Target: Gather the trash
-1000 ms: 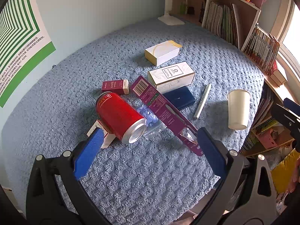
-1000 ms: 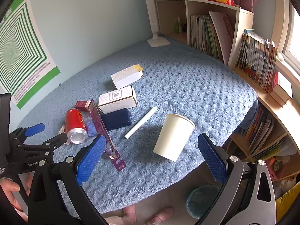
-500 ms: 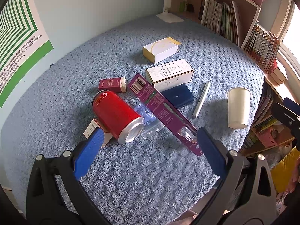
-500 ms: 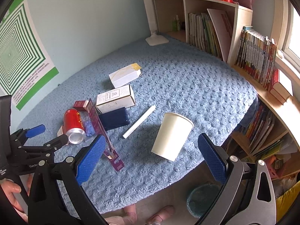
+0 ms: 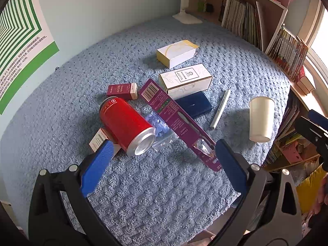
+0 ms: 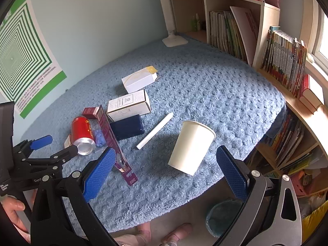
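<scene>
A red can (image 5: 126,125) (image 6: 82,134) lies on its side on the blue blanket (image 5: 164,194), just beyond my open, empty left gripper (image 5: 164,153). Beside it lie a purple toothbrush pack (image 5: 178,121), a crumpled blue plastic wrap (image 5: 158,123), a small maroon box (image 5: 122,90), two white boxes (image 5: 185,80), a dark blue case (image 5: 194,104) and a white stick (image 5: 220,107). A white paper cup (image 6: 191,146) (image 5: 260,119) stands upside down in front of my open, empty right gripper (image 6: 164,164).
A blue-lined bin (image 6: 222,218) sits on the floor below the blanket's near edge. Bookshelves (image 6: 283,61) run along the right side. A white lamp base (image 6: 174,41) stands at the far edge. A green poster (image 6: 22,61) hangs on the left wall.
Both grippers have drifted slightly back and up from the blanket; the objects have shifted slightly in view. Nothing was grasped.
</scene>
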`<move>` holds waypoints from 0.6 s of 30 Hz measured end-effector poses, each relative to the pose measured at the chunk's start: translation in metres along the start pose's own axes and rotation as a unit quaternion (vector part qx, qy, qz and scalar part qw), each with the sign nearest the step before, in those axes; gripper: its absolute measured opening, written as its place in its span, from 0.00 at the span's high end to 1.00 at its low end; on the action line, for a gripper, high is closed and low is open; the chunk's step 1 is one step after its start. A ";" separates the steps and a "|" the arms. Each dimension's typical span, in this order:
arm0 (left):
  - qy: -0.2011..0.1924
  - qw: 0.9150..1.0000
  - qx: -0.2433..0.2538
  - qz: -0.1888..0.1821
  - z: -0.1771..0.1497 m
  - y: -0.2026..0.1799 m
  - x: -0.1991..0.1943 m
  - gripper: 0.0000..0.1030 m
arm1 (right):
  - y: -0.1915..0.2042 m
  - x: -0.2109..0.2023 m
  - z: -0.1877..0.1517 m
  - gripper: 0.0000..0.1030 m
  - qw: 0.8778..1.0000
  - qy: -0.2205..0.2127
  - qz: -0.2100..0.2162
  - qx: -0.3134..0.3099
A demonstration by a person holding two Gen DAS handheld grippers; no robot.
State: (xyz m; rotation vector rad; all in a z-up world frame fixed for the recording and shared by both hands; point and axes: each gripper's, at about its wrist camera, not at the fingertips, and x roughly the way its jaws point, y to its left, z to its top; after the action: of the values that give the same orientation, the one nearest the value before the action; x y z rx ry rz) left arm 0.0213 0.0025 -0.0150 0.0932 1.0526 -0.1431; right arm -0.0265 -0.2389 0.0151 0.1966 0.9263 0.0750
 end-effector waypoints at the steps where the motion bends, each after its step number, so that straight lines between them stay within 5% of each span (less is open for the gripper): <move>1: 0.000 1.000 0.001 -0.001 0.000 0.000 0.000 0.06 | -0.001 0.000 0.000 0.05 1.000 0.000 0.000 0.001; 18: 0.005 1.000 0.006 0.001 0.003 -0.005 0.004 0.06 | -0.005 0.003 -0.001 0.05 1.000 0.004 0.001 0.004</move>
State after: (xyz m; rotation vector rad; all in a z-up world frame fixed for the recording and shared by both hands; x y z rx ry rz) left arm 0.0246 -0.0034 -0.0172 0.1053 1.0620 -0.1467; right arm -0.0256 -0.2435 0.0117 0.2057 0.9344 0.0738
